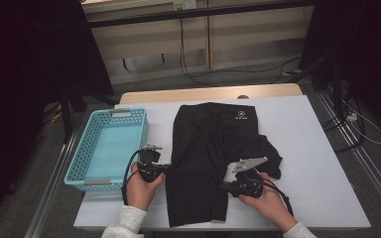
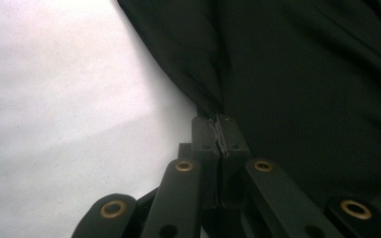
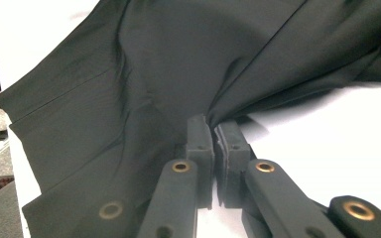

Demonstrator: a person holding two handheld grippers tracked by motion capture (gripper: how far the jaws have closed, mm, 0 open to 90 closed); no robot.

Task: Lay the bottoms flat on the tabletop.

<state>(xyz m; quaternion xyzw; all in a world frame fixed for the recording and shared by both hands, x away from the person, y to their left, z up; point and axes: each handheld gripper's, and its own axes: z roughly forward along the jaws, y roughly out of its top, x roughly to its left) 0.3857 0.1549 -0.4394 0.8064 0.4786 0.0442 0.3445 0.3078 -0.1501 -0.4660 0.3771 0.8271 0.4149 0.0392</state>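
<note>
black shorts pinched at both side edges, long axis running away from the person

in the high view, the shorts (image 1: 213, 158) were laid flat on the tabletop (image 1: 317, 148), waistband far, between the left gripper (image 1: 167, 168) and right gripper (image 1: 224, 187), a basket (image 1: 106, 148) left of them. in the left gripper view, the jaws were pressed together on the fabric's edge (image 2: 213, 106). in the right gripper view, the jaws were clamped on a gathered fold (image 3: 218, 116), cloth spreading ahead.

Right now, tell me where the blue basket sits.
In the high view the blue basket stands on the table's left part, just left of the black shorts, with the left gripper beside its near right corner.
</note>
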